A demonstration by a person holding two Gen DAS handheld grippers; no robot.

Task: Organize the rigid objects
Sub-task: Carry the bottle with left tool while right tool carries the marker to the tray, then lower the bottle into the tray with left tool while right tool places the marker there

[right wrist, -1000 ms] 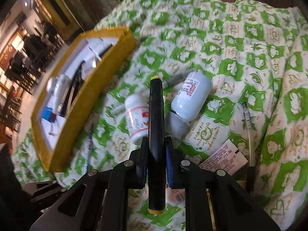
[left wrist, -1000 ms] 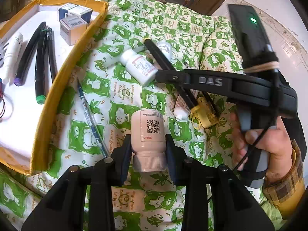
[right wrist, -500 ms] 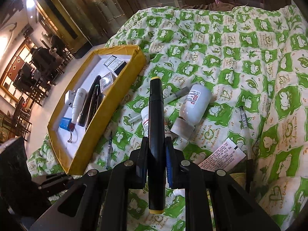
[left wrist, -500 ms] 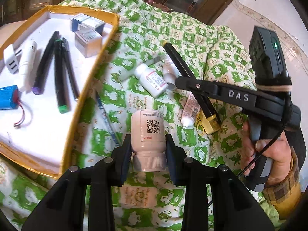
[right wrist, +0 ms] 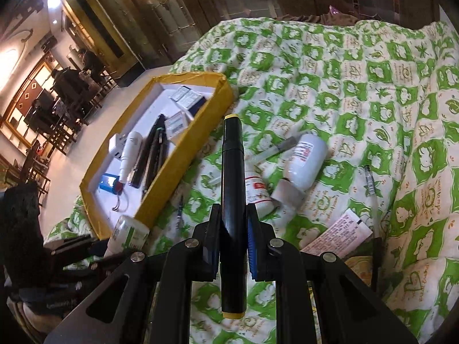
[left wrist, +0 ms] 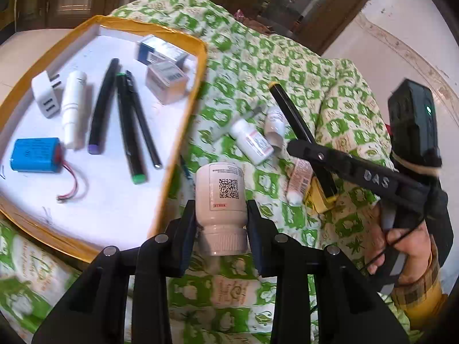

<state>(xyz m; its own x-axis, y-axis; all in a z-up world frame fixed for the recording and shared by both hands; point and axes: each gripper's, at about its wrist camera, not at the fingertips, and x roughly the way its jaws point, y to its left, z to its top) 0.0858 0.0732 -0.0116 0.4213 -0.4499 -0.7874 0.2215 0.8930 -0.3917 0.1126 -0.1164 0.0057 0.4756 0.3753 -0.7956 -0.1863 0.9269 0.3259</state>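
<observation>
Left gripper (left wrist: pixel 221 218) clamps a white pill bottle (left wrist: pixel 221 200) by its lower body, cap toward the camera, QR label facing up — held in the air above the green-and-white quilt (left wrist: pixel 287 66), just right of the tray's near corner. Right gripper (right wrist: pixel 233 223) is clenched on a black marker with yellow ends (right wrist: pixel 233 200), the marker running lengthwise between the pads, tip pointing away. In the left view a hand (left wrist: pixel 401 238) in a plaid cuff grips the right gripper's handle. The yellow-rimmed tray (left wrist: pixel 183 132) lies on the quilt to the left; inside it are three dark markers (left wrist: pixel 126 120), a white tube (left wrist: pixel 73 106), a white plug adapter (left wrist: pixel 47 97), a blue battery pack (left wrist: pixel 36 154) with red wires and small boxes (left wrist: pixel 165 80). Loose on the quilt beyond the jaws: two white bottles (right wrist: pixel 307 163), a small tube (left wrist: pixel 298 177), a pen (right wrist: pixel 180 209), a printed paper slip (right wrist: pixel 338 232).
</observation>
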